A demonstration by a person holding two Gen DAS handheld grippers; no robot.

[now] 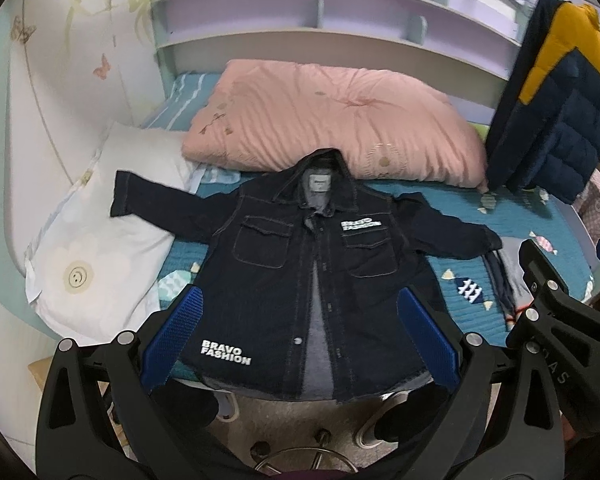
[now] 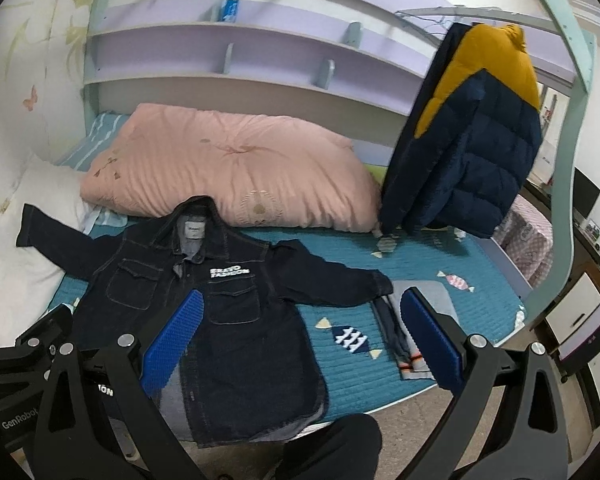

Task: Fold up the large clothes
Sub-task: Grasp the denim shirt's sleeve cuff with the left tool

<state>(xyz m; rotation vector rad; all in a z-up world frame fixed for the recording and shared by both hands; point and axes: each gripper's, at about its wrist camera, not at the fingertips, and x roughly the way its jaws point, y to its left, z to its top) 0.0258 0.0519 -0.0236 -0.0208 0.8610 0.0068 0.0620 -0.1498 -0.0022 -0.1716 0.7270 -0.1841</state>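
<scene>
While both tools hover over the near edge of the bed [image 1: 540,216], the denim jacket [image 1: 300,280] lies flat, front up, sleeves spread. At lower centre of the left view, the left gripper [image 1: 300,340] is spread wide, framing the jacket's hem. At lower centre of the right view, the right gripper [image 2: 300,344] is likewise spread, jacket [image 2: 220,320] under its left finger.

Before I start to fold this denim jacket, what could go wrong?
1. The denim jacket hem hangs past the bed edge, so a pull toward you may drag it off.
2. Its one sleeve lies on the white pillow; the fold may come uneven.
3. The other cuff sits beside folded clothes and may snag them.
</scene>
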